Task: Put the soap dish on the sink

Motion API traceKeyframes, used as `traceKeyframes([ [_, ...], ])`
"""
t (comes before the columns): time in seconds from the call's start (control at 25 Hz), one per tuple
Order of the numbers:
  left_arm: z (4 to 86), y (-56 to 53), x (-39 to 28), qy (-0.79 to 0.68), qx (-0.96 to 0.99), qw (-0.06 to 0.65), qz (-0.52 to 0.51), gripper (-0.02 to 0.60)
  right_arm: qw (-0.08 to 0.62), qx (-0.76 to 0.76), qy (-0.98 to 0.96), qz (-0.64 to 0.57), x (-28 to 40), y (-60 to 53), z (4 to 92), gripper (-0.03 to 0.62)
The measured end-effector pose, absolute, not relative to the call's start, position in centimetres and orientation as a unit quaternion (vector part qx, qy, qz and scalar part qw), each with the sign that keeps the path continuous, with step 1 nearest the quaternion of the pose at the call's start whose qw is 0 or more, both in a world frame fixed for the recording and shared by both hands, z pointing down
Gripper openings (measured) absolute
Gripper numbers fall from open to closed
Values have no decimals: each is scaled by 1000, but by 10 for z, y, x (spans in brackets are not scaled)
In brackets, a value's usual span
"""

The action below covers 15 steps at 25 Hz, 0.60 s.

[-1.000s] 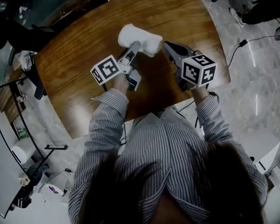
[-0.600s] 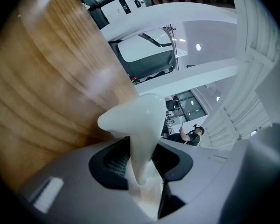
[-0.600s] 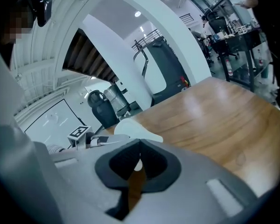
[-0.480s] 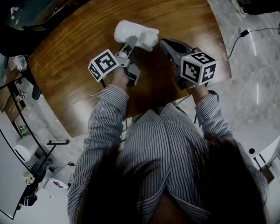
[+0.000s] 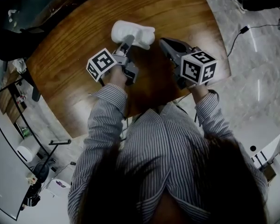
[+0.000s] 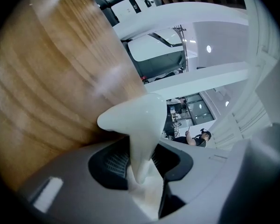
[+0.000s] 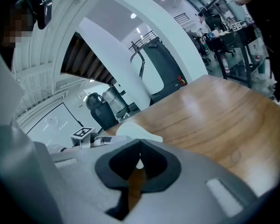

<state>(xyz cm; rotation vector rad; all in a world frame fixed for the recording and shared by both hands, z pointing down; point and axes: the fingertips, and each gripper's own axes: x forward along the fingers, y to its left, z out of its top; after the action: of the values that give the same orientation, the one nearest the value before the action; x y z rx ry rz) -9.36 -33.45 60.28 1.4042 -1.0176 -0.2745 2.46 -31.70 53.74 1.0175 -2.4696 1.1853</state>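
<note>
The white soap dish (image 5: 133, 33) hangs low over the brown wooden table (image 5: 74, 64), with my left gripper (image 5: 128, 42) shut on its near rim. In the left gripper view the dish (image 6: 134, 120) stands on edge between the pads, and the left gripper (image 6: 142, 164) clamps its thin wall. Whether the dish touches the wood I cannot tell. My right gripper (image 5: 164, 44) hovers just right of the dish, shut and empty. Past the closed right gripper (image 7: 139, 154) shows the dish (image 7: 136, 131). No sink is in view.
The table's right edge (image 5: 221, 55) drops to a pale tiled floor with a black cable (image 5: 245, 29). Dark chairs (image 7: 102, 108) stand beyond the far side. Shelving (image 5: 14, 101) lines the left. A person (image 6: 196, 137) stands far off.
My left gripper has sunk a little toward the table with the soap dish in it and rolled slightly. The right gripper has stayed where it was.
</note>
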Motion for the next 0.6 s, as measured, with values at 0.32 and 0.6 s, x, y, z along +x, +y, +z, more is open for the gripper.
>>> traceKeyframes([
  [0.32, 607, -336, -89, -452, 603, 649, -109, 146, 110, 349, -835, 411, 35, -311, 540, 2],
  [0.6, 606, -331, -90, -457, 589, 657, -116, 208, 110, 346, -836, 412, 39, -303, 540, 2],
])
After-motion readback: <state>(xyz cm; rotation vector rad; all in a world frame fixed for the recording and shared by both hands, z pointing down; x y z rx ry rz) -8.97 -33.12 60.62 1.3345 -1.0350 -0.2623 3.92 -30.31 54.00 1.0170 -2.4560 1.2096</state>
